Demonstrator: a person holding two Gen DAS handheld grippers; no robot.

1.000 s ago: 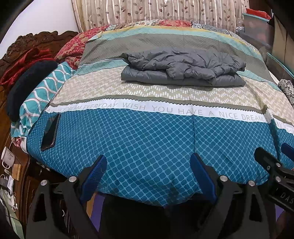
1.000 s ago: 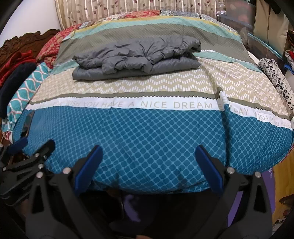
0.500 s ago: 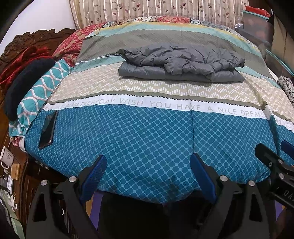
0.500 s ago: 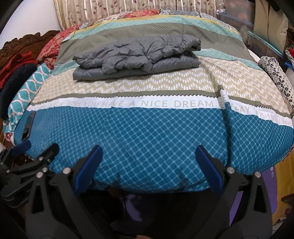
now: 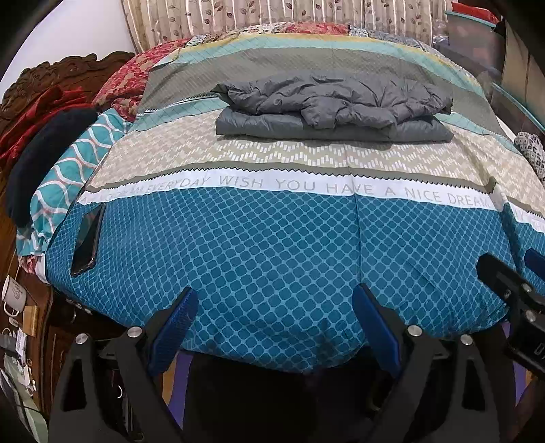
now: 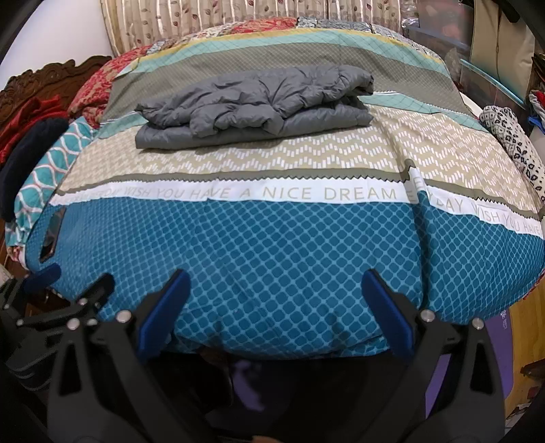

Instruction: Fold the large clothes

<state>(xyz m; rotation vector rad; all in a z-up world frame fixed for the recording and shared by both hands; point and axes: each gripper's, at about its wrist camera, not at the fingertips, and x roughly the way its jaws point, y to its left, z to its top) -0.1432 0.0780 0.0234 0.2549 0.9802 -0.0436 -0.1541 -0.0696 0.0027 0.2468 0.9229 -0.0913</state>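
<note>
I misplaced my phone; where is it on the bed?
The phone lies at the bed's left edge in the left wrist view, on the blue-patterned cover, beside the teal-and-white pillow.

jacket [image 5: 335,105]: plain dark grey, quilted. bedspread [image 5: 272,259]: banded; nearest band teal-blue with a lighter lattice, then a white strip with grey lettering, a beige band with white chevron dashes, an olive-grey band, pale teal and mustard edging. pillow [image 5: 64,173] at the left: turquoise with white wavy lattice. quilt [image 5: 136,75] behind it: red floral. curtain [image 5: 272,13]: cream stripes with brown leaf sprigs. headboard [image 5: 64,73]: dark brown carved wood. cloth [image 6: 511,143] at the right edge: white with black spots. left gripper [image 5: 274,323] and right gripper [image 6: 274,306]: black frames, blue pads.
</note>
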